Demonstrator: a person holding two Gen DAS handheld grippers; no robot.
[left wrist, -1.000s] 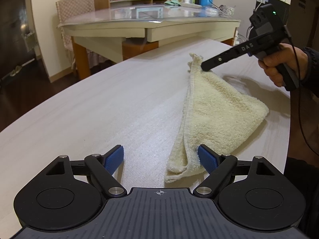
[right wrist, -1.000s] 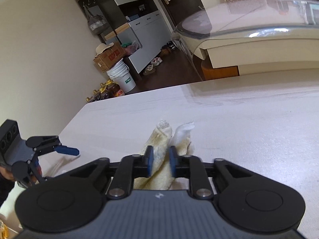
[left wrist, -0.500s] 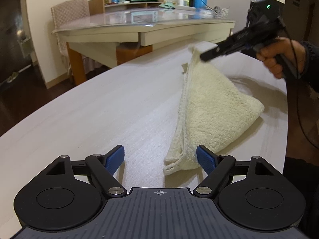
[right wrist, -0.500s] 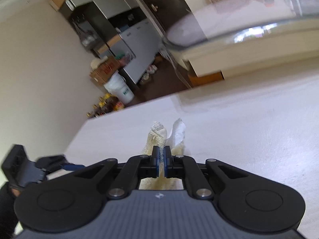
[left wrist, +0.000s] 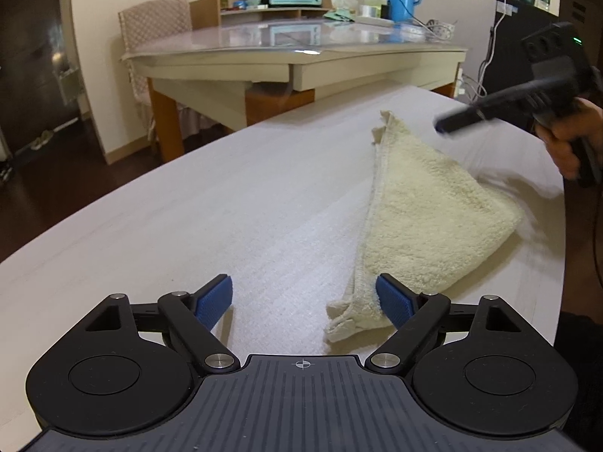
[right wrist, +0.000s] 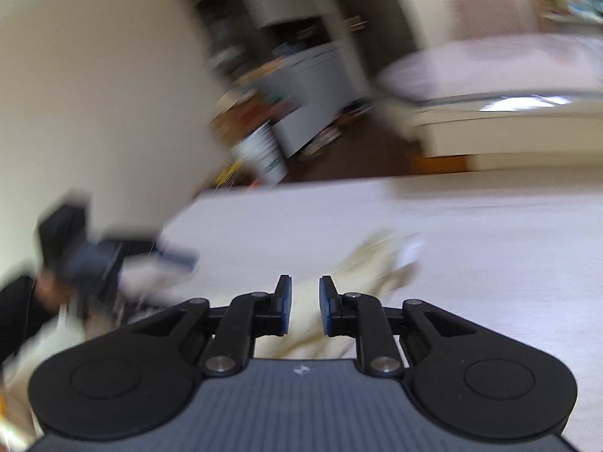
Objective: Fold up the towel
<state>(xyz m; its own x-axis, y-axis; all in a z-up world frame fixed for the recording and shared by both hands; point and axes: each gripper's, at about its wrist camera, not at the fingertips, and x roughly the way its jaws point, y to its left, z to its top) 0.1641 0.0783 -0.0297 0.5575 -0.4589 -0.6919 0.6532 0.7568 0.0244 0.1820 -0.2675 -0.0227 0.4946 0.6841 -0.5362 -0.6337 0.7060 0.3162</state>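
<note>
The left gripper (left wrist: 303, 299) sits low over the pale bench (left wrist: 188, 226) with its jaws spread wide, gripping nothing; its right pad touches the near corner of the towel (left wrist: 426, 218). The cream towel lies folded on the bench, running away to a pointed far corner. Past it, the right gripper (right wrist: 304, 303) hangs clear of the cloth, its jaws having just been opening, now slightly parted and empty.
</note>
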